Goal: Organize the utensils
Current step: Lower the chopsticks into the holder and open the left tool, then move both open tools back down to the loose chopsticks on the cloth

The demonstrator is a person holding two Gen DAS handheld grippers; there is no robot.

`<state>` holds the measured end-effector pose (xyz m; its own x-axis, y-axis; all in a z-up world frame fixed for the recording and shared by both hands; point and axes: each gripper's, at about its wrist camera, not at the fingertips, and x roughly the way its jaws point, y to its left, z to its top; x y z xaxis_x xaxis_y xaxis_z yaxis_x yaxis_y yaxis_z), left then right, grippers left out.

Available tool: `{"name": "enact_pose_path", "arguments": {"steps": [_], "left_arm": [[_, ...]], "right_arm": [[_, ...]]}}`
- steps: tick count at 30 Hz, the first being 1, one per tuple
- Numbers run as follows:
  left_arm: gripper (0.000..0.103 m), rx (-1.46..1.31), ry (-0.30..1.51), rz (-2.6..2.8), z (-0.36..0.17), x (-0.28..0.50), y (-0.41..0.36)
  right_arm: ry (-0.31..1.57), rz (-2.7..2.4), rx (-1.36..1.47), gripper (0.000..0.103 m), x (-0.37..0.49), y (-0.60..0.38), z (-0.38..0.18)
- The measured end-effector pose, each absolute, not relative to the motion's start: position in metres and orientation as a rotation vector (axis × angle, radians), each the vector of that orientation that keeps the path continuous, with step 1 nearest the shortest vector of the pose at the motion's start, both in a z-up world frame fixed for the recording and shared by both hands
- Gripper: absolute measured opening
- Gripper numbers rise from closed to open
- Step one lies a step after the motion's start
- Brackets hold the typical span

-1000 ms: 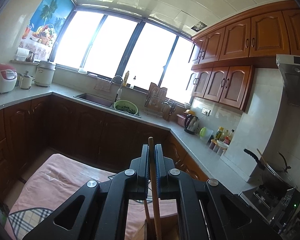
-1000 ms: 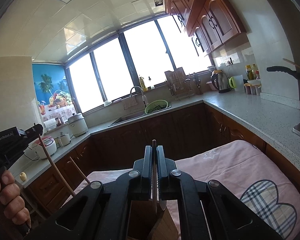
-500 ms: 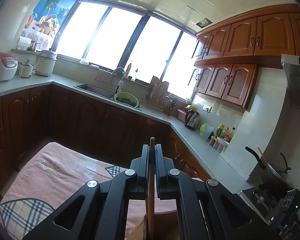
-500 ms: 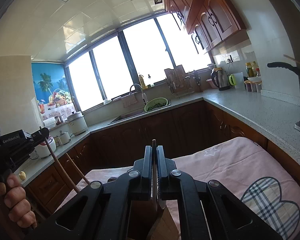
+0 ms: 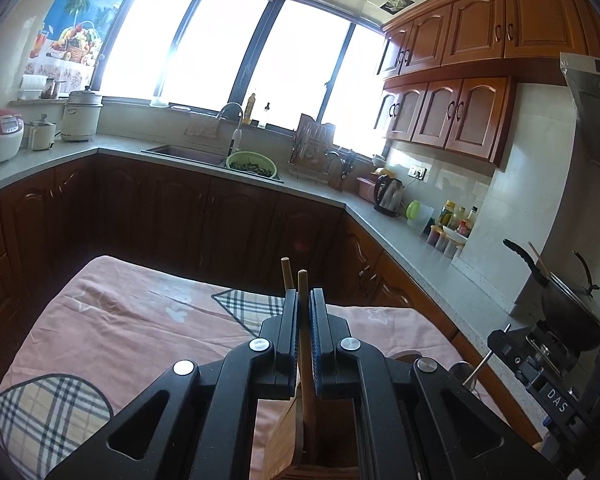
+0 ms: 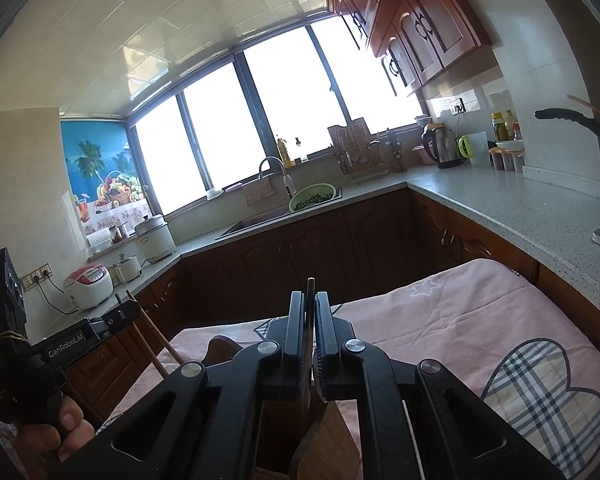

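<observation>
Left gripper [image 5: 304, 300]: black, blue ribbed pads [image 5: 314, 344], silver screws. White "GenRobot.AI" lettering; bare hand [image 6: 56, 436] at 8 o'clock.

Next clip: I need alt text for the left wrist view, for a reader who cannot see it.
The left tool is shut on a wooden chopstick standing in a wooden utensil holder, with a second chopstick just behind. Beyond lie a pink cloth-covered table, dark kitchen cabinets, a sink and bright windows.
</observation>
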<state>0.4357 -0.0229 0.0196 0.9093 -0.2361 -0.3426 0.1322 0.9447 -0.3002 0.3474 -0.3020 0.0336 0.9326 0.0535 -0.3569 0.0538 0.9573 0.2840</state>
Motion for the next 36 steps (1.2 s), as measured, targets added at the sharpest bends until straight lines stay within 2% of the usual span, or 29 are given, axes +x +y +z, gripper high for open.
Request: {"name": "enact_pose_path", "arguments": {"steps": [2, 3, 4, 5, 6, 7, 8, 11, 13, 14, 21, 36], "left_arm": [[0.005, -0.274, 0.402, -0.199, 0.019, 0.436, -0.023], [0.008, -0.274, 0.412, -0.2, 0.02, 0.436, -0.022], [0.016, -0.277, 0.419, -0.199, 0.02, 0.436, -0.021], [0.022, -0.278, 0.422, -0.193, 0.021, 0.434, -0.02], [0.036, -0.281, 0.422, -0.187, 0.023, 0.432, -0.019], [0.043, -0.286, 0.418, -0.187, 0.024, 0.429, -0.018], [0.043, -0.288, 0.415, -0.184, 0.025, 0.426, -0.017], [0.052, -0.292, 0.426, -0.186, 0.028, 0.419, -0.013], [0.063, -0.294, 0.428, -0.183, 0.029, 0.41, -0.009], [0.065, -0.295, 0.427, -0.179, 0.03, 0.405, -0.007], [0.072, -0.291, 0.487, -0.148, 0.025, 0.359, 0.012], [0.072, -0.238, 0.699, -0.119, 0.017, 0.269, 0.022]], "right_arm": [[0.374, 0.004, 0.305, 0.01, 0.347, -0.303, 0.034], [0.376, 0.005, 0.309, 0.01, 0.346, -0.304, 0.034], [0.377, 0.005, 0.311, 0.011, 0.345, -0.304, 0.035], [0.376, 0.005, 0.313, 0.015, 0.344, -0.304, 0.036], [0.376, 0.006, 0.315, 0.026, 0.343, -0.304, 0.036], [0.376, 0.009, 0.318, 0.032, 0.342, -0.304, 0.037], [0.373, 0.011, 0.321, 0.042, 0.34, -0.304, 0.038], [0.363, 0.004, 0.328, 0.047, 0.333, -0.306, 0.042], [0.361, 0.008, 0.351, 0.056, 0.327, -0.309, 0.044], [0.36, 0.01, 0.364, 0.061, 0.323, -0.311, 0.045], [0.368, 0.001, 0.421, 0.068, 0.289, -0.321, 0.046], [0.544, 0.0, 0.371, 0.068, 0.212, -0.301, 0.011]]}}
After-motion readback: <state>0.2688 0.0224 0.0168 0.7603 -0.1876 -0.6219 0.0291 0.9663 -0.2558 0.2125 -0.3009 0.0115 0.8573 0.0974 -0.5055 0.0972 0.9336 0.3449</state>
